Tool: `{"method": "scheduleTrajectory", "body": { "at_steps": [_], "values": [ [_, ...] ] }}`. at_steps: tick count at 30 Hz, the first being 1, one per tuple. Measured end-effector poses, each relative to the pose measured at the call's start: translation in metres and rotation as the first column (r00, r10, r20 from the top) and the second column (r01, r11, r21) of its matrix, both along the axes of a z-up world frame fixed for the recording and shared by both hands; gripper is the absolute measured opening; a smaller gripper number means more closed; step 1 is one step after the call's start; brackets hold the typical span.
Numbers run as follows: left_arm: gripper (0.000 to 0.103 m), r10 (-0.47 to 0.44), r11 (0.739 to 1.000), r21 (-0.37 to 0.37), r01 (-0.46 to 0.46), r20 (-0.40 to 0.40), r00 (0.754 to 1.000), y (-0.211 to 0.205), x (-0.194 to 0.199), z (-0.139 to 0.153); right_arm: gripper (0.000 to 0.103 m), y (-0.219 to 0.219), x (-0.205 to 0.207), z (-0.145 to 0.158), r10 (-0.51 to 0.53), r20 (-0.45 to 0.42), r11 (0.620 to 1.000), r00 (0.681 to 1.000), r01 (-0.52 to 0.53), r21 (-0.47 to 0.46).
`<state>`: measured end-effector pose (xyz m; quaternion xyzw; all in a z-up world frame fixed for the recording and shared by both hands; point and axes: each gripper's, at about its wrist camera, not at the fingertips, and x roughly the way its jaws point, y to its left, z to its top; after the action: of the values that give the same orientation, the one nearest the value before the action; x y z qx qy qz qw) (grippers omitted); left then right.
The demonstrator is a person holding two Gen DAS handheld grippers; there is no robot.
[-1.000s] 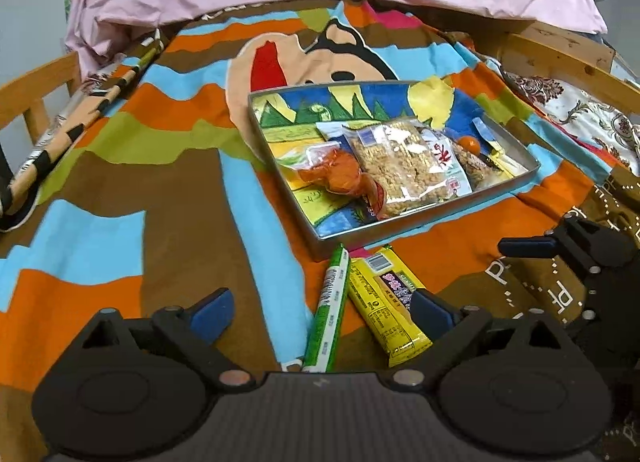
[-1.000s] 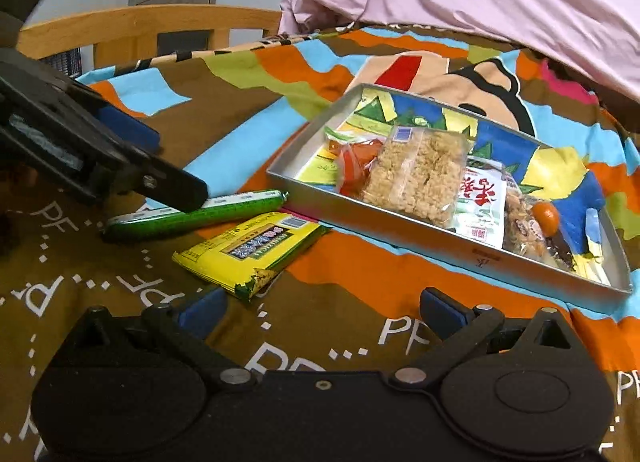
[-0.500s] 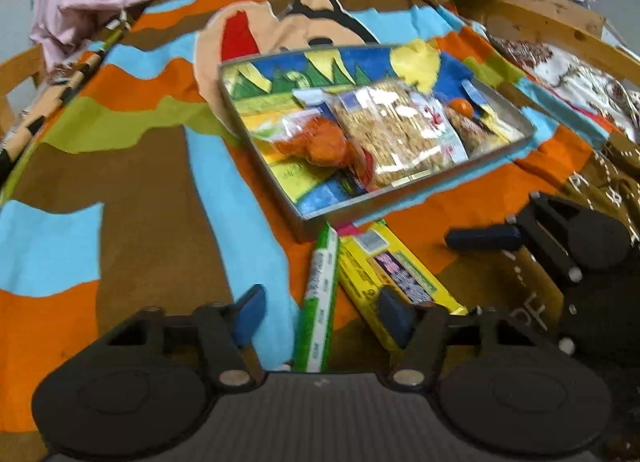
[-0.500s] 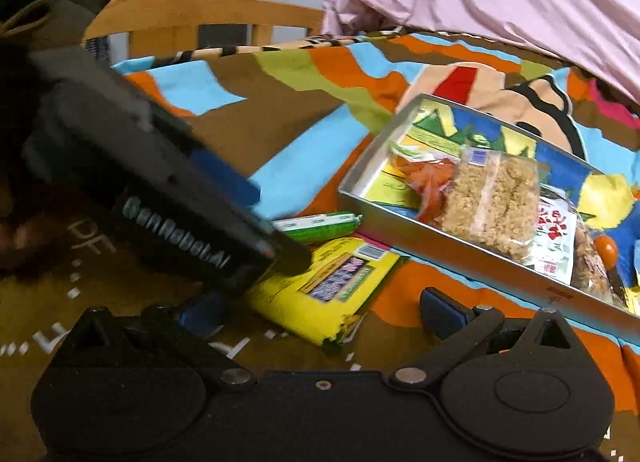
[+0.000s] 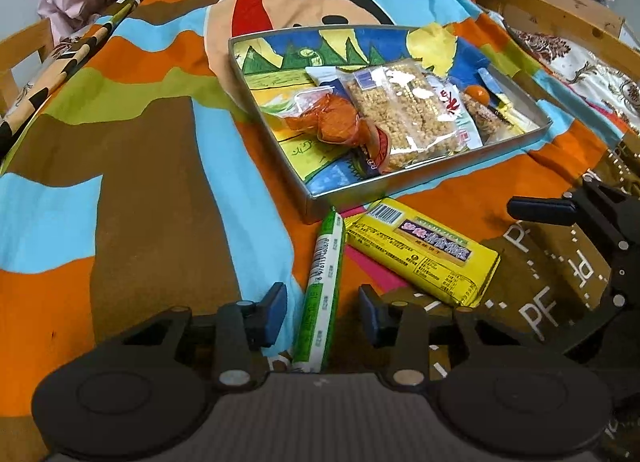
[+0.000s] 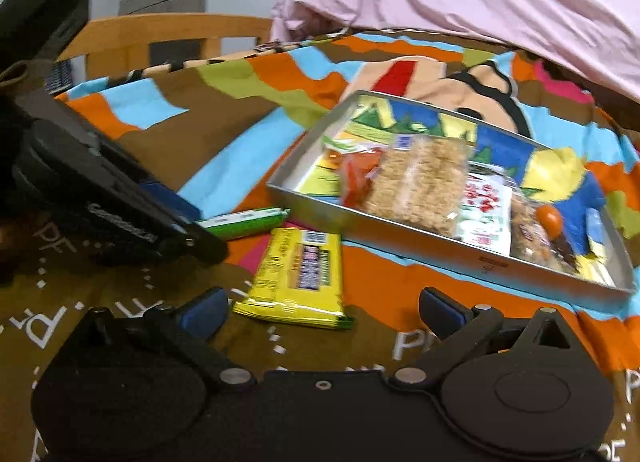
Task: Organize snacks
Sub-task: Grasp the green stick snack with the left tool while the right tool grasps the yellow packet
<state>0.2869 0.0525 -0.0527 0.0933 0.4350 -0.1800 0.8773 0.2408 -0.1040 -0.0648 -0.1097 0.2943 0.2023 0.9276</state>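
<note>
The left gripper [image 5: 323, 316] is held low over the bed, and the green stick snack [image 5: 322, 294] lies right between its two blue pads. The jaws have just been closing around the stick, but a thin gap is seen on each side, so the stick is not pinched yet. It rests flat on the colourful blanket [image 5: 132, 166].

Just to the right of that gripper, touching the green stick at its far end, the yellow snack pack [image 5: 424, 252] is found. Straight ahead, just past the tips of both snacks, the metal tray [image 5: 308, 202] is set. Inside it, an orange packet [image 5: 334, 124], a clear bag of crunchy bars [image 5: 404, 114] and some smaller snacks are already laid.

The right gripper [image 6: 322, 310] is spread wide with nothing in it. The yellow snack pack [image 6: 298, 274] is seen just in front of it, closer to its left pad. The left gripper [image 6: 120, 206] is seen to its left, over the green stick.

The step in hand seems to be the picking up of the green stick. Next, the jaws probably need to be squeezed until the stick is held. Then it would be lifted over the tray's near wall and put down in a free spot. Care is likely needed so the yellow pack is not dragged along.
</note>
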Motion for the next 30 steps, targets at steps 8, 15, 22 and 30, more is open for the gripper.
{"method": "scheduleTrajectory", "body": {
  "at_steps": [8,15,22,30],
  "values": [
    [0.043,0.016,0.999,0.034,-0.016,-0.010,1.000,-0.009,0.007,-0.003,0.094,0.014,0.022,-0.006,0.056,-0.060,0.998,0.997,-0.056,0.006],
    [0.022,0.035,0.998,0.046,-0.033,-0.035,0.999,-0.013,0.000,-0.001,0.065,0.007,0.010,-0.004,0.101,-0.062,0.993,0.993,-0.097,0.062],
    [0.019,0.124,0.992,0.016,-0.123,-0.097,0.988,-0.015,-0.015,0.007,0.062,-0.020,-0.005,0.006,0.089,-0.084,0.991,0.993,-0.079,0.110],
    [0.020,0.201,0.979,-0.022,-0.205,-0.130,0.971,-0.015,-0.019,0.004,0.077,-0.024,0.014,0.000,0.070,-0.150,0.987,0.986,-0.046,0.157]
  ]
}}
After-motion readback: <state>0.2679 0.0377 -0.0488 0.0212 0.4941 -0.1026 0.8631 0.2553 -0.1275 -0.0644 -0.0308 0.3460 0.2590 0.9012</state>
